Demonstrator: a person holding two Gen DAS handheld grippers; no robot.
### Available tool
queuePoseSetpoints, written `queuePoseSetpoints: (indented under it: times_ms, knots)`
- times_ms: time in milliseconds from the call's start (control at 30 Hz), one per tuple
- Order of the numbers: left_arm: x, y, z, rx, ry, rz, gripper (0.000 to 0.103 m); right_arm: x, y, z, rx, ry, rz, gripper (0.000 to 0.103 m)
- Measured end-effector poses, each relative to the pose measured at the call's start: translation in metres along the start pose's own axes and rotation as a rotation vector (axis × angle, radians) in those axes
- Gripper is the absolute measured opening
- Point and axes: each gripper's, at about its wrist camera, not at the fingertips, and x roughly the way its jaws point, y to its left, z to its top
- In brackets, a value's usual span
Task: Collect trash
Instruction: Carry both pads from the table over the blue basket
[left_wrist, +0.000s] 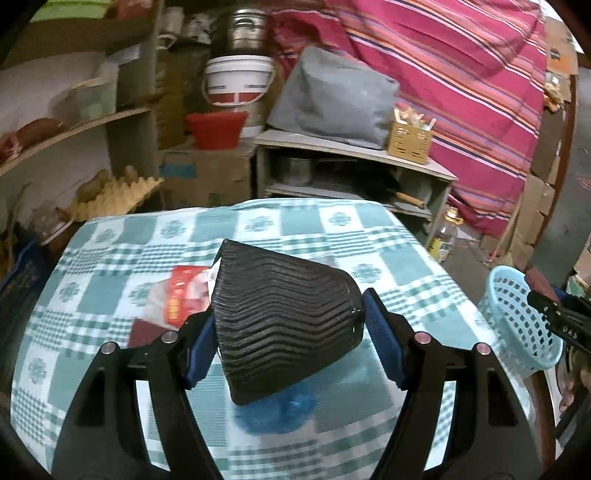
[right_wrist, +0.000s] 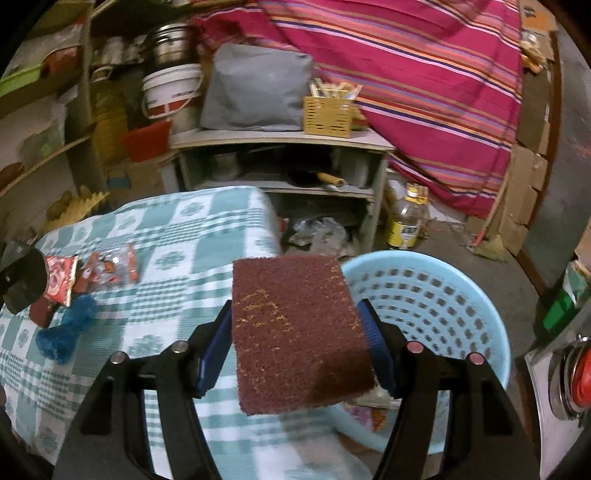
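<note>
Tool gripping scouring pad, basket beside

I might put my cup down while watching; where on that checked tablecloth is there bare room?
The far half of the green-and-white checked tablecloth, toward the grey shelf unit, is bare, as is the strip beside the pale blue plastic basket. The near left is crowded: red snack wrappers, a blue fuzzy scrubber and a maroon pad lie together.
</note>
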Motion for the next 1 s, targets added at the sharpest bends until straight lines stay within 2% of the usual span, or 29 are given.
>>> queuePoseSetpoints:
  times_ms: [400,767,1000]
  knots:
    - [0.011,-0.058,-0.005,0.062,0.009,-0.071,0.071,-0.009,-0.072,-0.01,0.08,-0.009,-0.101,0.065]
    - [0.016,-0.096,-0.005,0.068,0.011,-0.14,0.071,-0.015,-0.095,-0.012,0.092,-0.022,-0.131,0.065]
    - [0.023,-0.138,-0.004,0.094,0.016,-0.201,0.071,-0.019,-0.111,-0.01,0.09,-0.026,-0.141,0.065]
